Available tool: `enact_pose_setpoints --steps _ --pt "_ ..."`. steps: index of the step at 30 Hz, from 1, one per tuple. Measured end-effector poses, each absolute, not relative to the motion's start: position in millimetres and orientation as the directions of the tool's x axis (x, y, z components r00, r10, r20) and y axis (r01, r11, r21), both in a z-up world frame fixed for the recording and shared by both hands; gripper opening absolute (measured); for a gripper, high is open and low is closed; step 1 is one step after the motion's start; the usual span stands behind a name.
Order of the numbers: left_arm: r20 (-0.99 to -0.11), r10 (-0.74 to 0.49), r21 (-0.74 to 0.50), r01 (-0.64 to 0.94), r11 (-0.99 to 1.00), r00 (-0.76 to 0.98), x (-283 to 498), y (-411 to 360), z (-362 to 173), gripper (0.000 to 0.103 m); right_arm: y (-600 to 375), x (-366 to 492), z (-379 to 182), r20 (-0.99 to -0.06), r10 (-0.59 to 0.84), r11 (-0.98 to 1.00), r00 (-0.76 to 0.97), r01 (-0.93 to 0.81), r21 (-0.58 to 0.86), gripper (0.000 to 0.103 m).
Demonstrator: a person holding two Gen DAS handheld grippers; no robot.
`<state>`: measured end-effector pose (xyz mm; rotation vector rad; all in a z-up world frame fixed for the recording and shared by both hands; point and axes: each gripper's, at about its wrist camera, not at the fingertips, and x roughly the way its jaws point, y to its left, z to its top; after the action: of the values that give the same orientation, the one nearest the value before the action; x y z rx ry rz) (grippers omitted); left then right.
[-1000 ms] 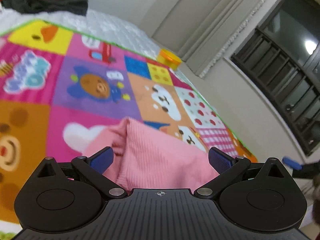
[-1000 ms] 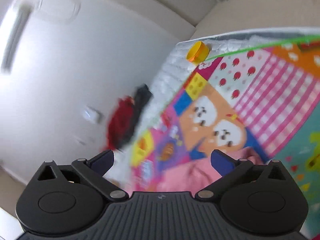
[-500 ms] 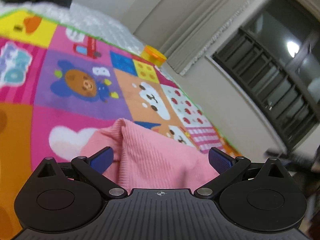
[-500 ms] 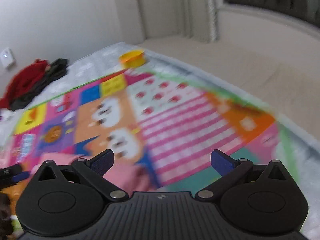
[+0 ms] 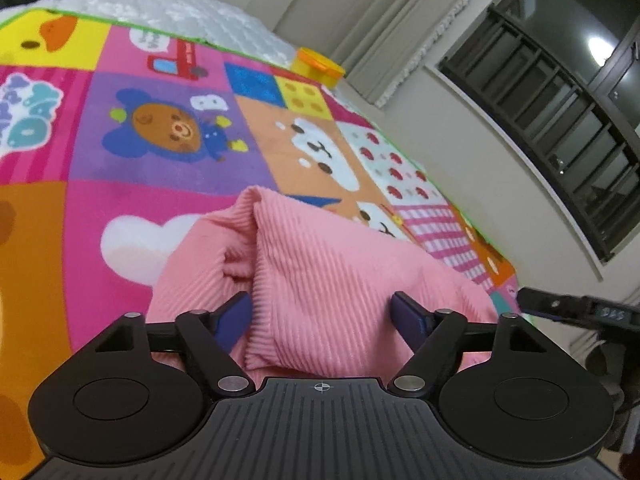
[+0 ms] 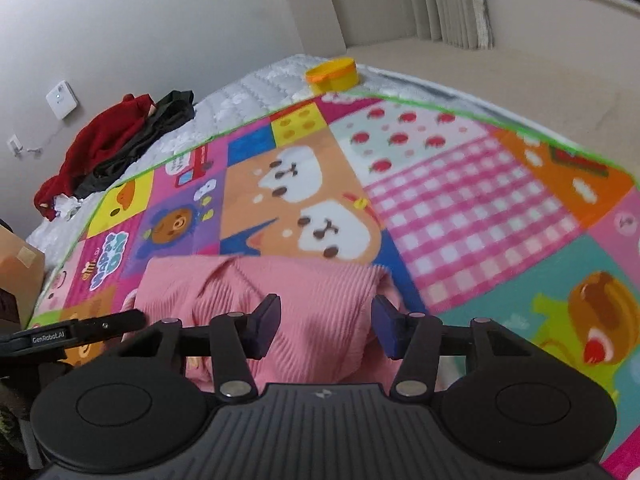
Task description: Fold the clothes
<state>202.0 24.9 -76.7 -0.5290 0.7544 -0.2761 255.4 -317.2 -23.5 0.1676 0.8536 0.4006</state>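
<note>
A pink ribbed garment (image 5: 320, 272) lies folded on a colourful patchwork play mat (image 5: 160, 128). My left gripper (image 5: 322, 312) is open, its blue pads either side of a raised fold of the cloth. In the right wrist view the same garment (image 6: 288, 292) lies at the mat's (image 6: 460, 208) near edge. My right gripper (image 6: 326, 324) is open, its pads straddling the cloth's right part. The left gripper's finger (image 6: 80, 330) shows at the left edge, and the right gripper's finger (image 5: 576, 308) shows at the right of the left wrist view.
A yellow and orange tub (image 6: 332, 74) stands on the white quilted mattress (image 6: 248, 88) beyond the mat. A red and black clothes pile (image 6: 116, 144) lies at the far left. A cardboard box (image 6: 18, 276) stands left. Wall, curtain and dark barred window (image 5: 560, 100) lie right.
My right gripper swung from facing the wall down onto the pink garment. Both grippers' pads have narrowed around the cloth. The left gripper stayed over the garment, its view swaying slightly.
</note>
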Motion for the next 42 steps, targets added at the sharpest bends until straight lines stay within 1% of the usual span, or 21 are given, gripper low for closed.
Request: enact_pose_setpoints --steps 3,4,6,7,8,9,10,11,14,16,18,19,22,23,27,30,32,34,36,39,42 --pt "-0.587 -0.42 -0.52 0.075 0.851 0.692 203 18 -78 0.076 -311 258 -42 -0.715 0.422 0.907 0.557 -0.265 0.329 0.056" --pt "-0.597 -0.415 -0.504 0.081 0.86 0.687 203 16 -79 0.075 -308 260 -49 -0.721 0.429 0.903 0.544 -0.255 0.345 0.062" --pt "-0.617 -0.404 -0.477 0.088 0.875 0.676 204 11 -82 0.069 -302 268 -68 -0.734 0.448 0.893 0.51 -0.22 0.392 0.062" --pt "-0.621 -0.405 -0.474 0.09 0.876 0.671 205 10 -83 0.067 -298 270 -74 -0.74 0.453 0.891 0.498 -0.213 0.402 0.058" --pt "-0.619 -0.415 -0.482 0.095 0.871 0.666 205 10 -85 0.059 -292 269 -75 -0.742 0.45 0.892 0.496 -0.227 0.39 0.043" --pt "-0.616 -0.427 -0.492 0.101 0.865 0.662 205 11 -86 0.046 -287 269 -77 -0.745 0.448 0.894 0.495 -0.24 0.378 0.036" --pt "-0.602 -0.445 -0.507 0.113 0.855 0.663 205 11 -85 0.038 -283 267 -75 -0.74 0.45 0.893 0.501 -0.259 0.368 0.025" --pt "-0.584 -0.458 -0.515 0.13 0.847 0.67 203 12 -82 0.032 -282 263 -67 -0.719 0.459 0.888 0.522 -0.286 0.359 0.017" --pt "-0.521 -0.473 -0.499 0.197 0.844 0.71 193 13 -65 0.029 -290 252 -41 -0.66 0.491 0.871 0.569 -0.33 0.363 0.017" --pt "-0.505 -0.47 -0.482 0.216 0.849 0.724 189 14 -55 0.029 -296 251 -35 -0.661 0.485 0.874 0.572 -0.33 0.356 0.017" --pt "-0.533 -0.453 -0.47 0.195 0.861 0.715 190 15 -56 0.031 -299 253 -47 -0.71 0.445 0.895 0.546 -0.306 0.325 0.017" --pt "-0.572 -0.429 -0.452 0.168 0.876 0.699 192 14 -61 0.032 -298 254 -58 -0.742 0.42 0.906 0.523 -0.292 0.307 0.019" --pt "-0.691 -0.34 -0.36 0.104 0.927 0.638 199 7 -80 0.038 -296 252 -83 -0.797 0.366 0.926 0.481 -0.268 0.264 0.033" --pt "-0.717 -0.315 -0.332 0.092 0.939 0.622 200 5 -85 0.043 -296 249 -88 -0.801 0.358 0.929 0.48 -0.266 0.256 0.033" --pt "-0.719 -0.283 -0.316 0.064 0.947 0.635 195 10 -80 0.054 -294 240 -81 -0.8 0.345 0.93 0.491 -0.297 0.218 0.039" --pt "-0.724 -0.332 -0.385 0.044 0.922 0.604 188 12 -77 0.054 -299 231 -63 -0.773 0.343 0.925 0.533 -0.334 0.18 0.043" --pt "-0.725 -0.364 -0.43 0.03 0.902 0.584 183 14 -74 0.057 -307 228 -51 -0.742 0.354 0.923 0.57 -0.34 0.18 0.053" --pt "-0.724 -0.397 -0.473 0.013 0.881 0.564 179 15 -72 0.064 -315 230 -41 -0.71 0.366 0.924 0.601 -0.327 0.2 0.061" --pt "-0.72 -0.43 -0.515 -0.004 0.857 0.544 174 16 -70 0.079 -321 239 -37 -0.688 0.365 0.928 0.627 -0.305 0.215 0.062" --pt "-0.717 -0.456 -0.547 -0.02 0.837 0.528 176 16 -69 0.084 -322 261 -42 -0.677 0.372 0.928 0.635 -0.282 0.245 0.062" --pt "-0.721 -0.445 -0.535 -0.018 0.845 0.53 192 13 -72 0.083 -315 286 -57 -0.688 0.38 0.925 0.619 -0.272 0.266 0.062"
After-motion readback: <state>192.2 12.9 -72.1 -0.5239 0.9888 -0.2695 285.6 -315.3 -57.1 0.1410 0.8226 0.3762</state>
